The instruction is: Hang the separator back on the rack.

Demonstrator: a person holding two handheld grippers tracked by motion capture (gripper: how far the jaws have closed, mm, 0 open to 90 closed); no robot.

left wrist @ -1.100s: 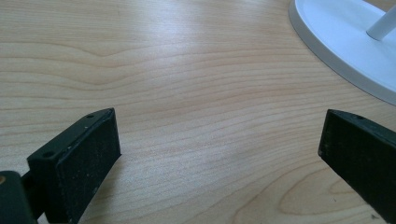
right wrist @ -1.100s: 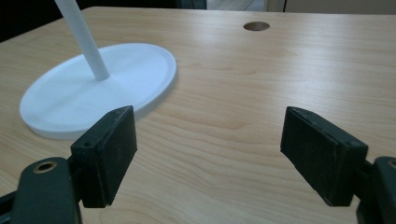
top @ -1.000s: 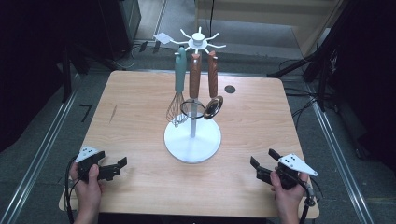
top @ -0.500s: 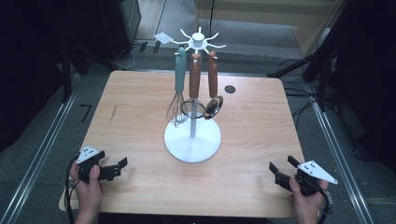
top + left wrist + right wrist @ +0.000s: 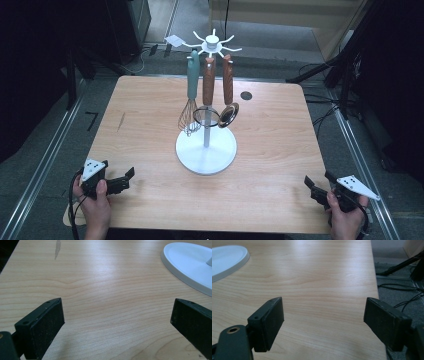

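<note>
Both claws, left claw (image 5: 125,178) and right claw (image 5: 316,183), gape empty; the light, stiff whisk (image 5: 191,102) looks best gripped by its teal handle.

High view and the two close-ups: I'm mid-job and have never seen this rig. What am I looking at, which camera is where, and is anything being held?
There is no robot arm here. A person holds a hand-held two-jaw tool in each hand: the left gripper and the right gripper, both near the front edge of the wooden table.

The high view looks down from above the person's side. Each gripper view rides on its own tool and looks along its two black jaws.

On the table stands a white utensil stand. From its top hang a whisk with a teal handle and two wooden-handled utensils; I cannot tell exactly what these are.

Nothing is held: both pairs of jaws stand wide apart over bare wood.
</note>
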